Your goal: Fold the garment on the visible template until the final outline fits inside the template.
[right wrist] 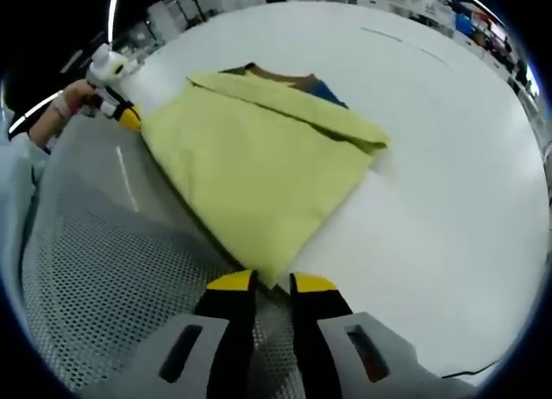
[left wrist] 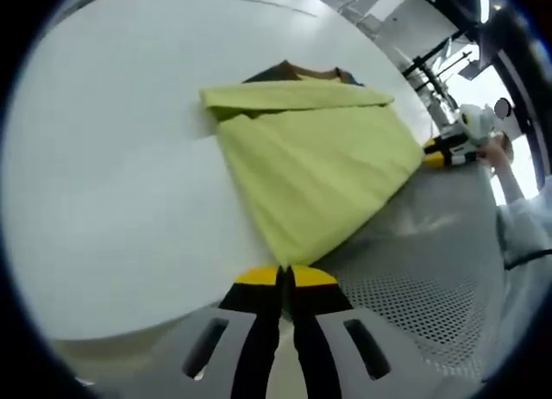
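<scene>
1. The yellow-green garment lies folded on the white table, just ahead of the left tool. Its near corner points at that tool's tips, and its long axis runs away from the tool toward the collar end.
2. At the far end a folded-over band of the cloth lies across the garment, and beyond it a brown collar edge peeks out.
3. In the right gripper view the same garment reaches down to the right tool, its near corner sitting between the two yellow tips.
4. The left tool's jaws are pressed together, with the garment's corner right at their tips; whether cloth is caught between them I cannot tell.
5. The right tool's jaws stand slightly apart around the corner; whether they pinch it I cannot tell.
6. The right gripper view shows a bit of blue beside the collar.
7. Each view catches the other tool at the garment's far corner, with a person's hand on it.
8. A grey perforated mat lies beside the garment on the near side of the table.
</scene>
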A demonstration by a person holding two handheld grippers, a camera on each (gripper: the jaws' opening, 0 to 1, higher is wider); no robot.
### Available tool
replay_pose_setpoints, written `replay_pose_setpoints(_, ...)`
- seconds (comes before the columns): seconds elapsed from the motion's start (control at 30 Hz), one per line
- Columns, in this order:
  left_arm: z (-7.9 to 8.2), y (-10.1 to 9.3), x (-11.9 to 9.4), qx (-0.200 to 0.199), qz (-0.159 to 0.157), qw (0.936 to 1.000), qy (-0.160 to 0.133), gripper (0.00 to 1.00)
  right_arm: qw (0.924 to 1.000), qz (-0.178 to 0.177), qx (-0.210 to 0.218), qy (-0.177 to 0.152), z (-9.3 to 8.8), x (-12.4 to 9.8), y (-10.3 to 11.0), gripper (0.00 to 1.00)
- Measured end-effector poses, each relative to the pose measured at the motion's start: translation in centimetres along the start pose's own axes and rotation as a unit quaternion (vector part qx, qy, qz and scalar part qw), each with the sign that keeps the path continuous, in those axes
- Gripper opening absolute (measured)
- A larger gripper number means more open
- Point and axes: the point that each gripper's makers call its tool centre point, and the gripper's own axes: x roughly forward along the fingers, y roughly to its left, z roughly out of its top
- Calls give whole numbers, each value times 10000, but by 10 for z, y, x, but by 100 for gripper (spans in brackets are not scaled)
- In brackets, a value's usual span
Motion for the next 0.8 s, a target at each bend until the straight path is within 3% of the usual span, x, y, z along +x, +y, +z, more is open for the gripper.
replay_pose_setpoints(0.3, 1, 1, -3, 23, 70, 10000, -33, 0, 10000, 21, -24, 7, 3, -2, 3, 6)
replay_pose_setpoints(0.4, 5, 1, -3, 336, 134, 9993, -105, 0, 10000, 37, -32, -28, 5, -4, 4, 3)
replay_pose_setpoints(0.8, 8, 0, -14, 196, 158, 9995, -176, 0, 9999, 71, -25, -99, 8, -15, 7, 2)
